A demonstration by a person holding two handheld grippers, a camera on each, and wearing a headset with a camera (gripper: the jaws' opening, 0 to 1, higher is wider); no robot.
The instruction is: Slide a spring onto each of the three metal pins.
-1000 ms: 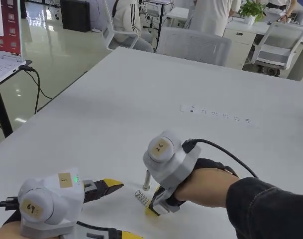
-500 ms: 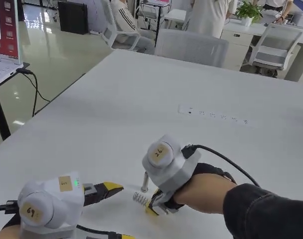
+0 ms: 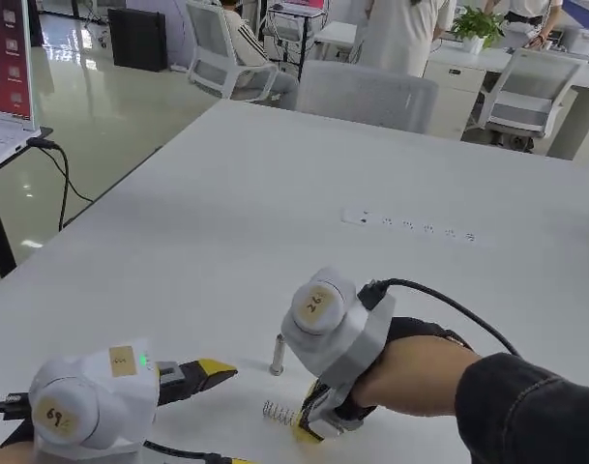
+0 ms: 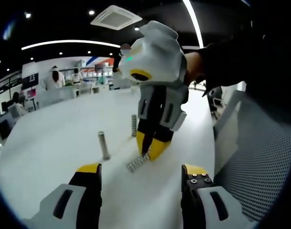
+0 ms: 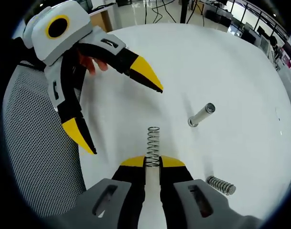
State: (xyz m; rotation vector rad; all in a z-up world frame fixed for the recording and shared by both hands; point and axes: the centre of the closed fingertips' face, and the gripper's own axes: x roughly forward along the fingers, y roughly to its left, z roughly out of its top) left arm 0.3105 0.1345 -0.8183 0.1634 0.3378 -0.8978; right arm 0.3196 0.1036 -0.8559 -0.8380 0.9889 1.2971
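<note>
The white tabletop [image 3: 275,193] carries all the work close to its near edge, in front of the person. The left gripper [image 5: 122,118] hovers low over that edge with its jaws spread wide and nothing between them. The right gripper [image 5: 153,161] is beside it, jaws pressed together on one end of a spring [image 5: 153,138]. A bare metal pin [image 5: 201,115] stands upright on the tabletop just beyond the right gripper, a little farther from the near edge. A second pin [image 5: 220,185], close by, appears to wear a spring already, though its coils are small in these views. The held spring juts straight out along the right gripper's jaws, its long axis lying nearly flat and low over the tabletop, with its free end pointing toward the left gripper. In the right gripper view the bare metal pin lies off to the right of that free end, apart from it and not in line with it. The right gripper is the nearer of the two to the pin. The coming move probably calls for tipping the spring upright, carrying its open end above the pin's top, then lowering it along the pin.
</note>
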